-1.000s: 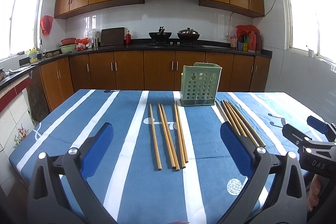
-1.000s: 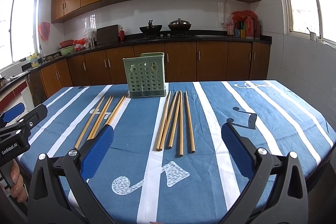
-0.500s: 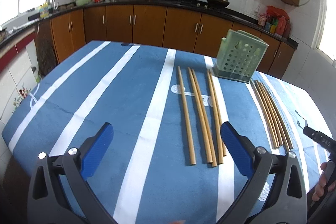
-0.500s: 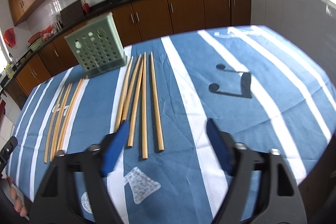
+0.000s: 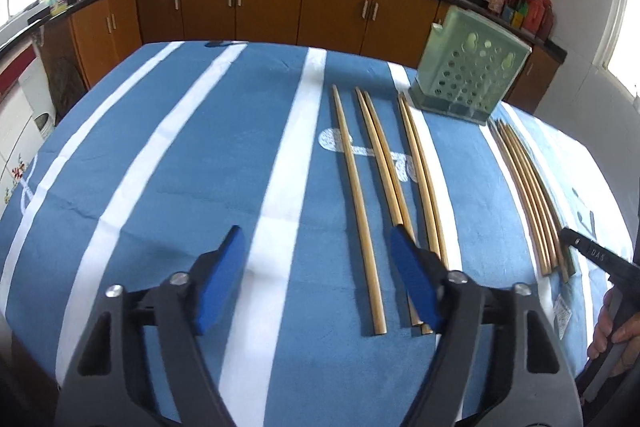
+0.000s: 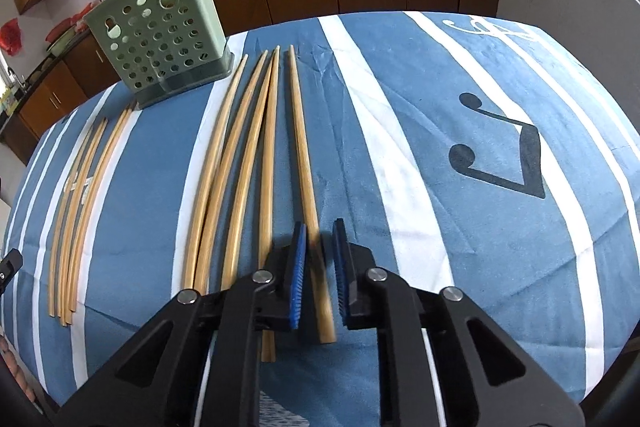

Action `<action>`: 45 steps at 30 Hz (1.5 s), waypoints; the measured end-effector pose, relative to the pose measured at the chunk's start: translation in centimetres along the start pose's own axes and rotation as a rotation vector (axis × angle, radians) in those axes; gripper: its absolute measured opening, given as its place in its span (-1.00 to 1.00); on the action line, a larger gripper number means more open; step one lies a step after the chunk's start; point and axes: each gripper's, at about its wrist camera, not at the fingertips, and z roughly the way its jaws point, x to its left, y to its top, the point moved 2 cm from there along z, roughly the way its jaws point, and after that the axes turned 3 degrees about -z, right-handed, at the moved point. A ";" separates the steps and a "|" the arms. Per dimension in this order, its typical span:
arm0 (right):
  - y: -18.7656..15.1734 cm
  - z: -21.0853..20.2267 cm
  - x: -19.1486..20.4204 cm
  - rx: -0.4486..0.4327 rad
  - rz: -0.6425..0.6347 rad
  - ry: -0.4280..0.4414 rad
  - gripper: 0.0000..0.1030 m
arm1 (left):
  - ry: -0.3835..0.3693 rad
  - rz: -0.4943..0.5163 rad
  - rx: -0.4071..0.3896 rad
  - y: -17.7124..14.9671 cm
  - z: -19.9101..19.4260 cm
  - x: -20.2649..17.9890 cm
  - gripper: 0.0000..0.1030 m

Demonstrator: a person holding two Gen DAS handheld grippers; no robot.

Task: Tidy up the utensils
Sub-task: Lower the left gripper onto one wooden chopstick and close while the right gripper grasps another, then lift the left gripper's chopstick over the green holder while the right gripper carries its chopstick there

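Note:
Two groups of bamboo chopsticks lie on a blue striped tablecloth [image 5: 168, 163] in front of a green perforated utensil holder [image 5: 470, 75], which also shows in the right wrist view [image 6: 160, 39]. My left gripper [image 5: 320, 275] is open above the cloth, with the leftmost chopstick [image 5: 356, 203] between its fingers and apart from them. My right gripper [image 6: 320, 263] is nearly shut around the near end of the rightmost chopstick [image 6: 304, 163], its blue pads close on both sides. The chopstick lies on the cloth. The other group [image 6: 80, 195] lies at the left.
The right gripper's body [image 5: 600, 259] and a hand show at the right edge of the left wrist view. Brown cabinets [image 5: 280, 7] and a counter with pots stand behind the table. The table's near edge is just below both grippers.
Both grippers have dropped toward the table and tilted down. The left gripper has narrowed. The right gripper has closed in around the rightmost chopstick's near end.

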 end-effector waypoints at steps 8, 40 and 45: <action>0.4 0.0 -1.2 -0.012 0.035 -0.006 -0.84 | -0.027 0.093 0.085 0.5 3.4 -2.8 -0.27; 1.8 1.1 -3.4 -0.068 0.043 -0.045 -0.84 | 0.042 0.106 0.037 3.4 6.4 0.3 -0.84; 2.0 -0.2 -4.0 -0.089 0.073 -0.020 -0.85 | 0.051 0.121 0.052 3.3 5.7 0.4 -0.85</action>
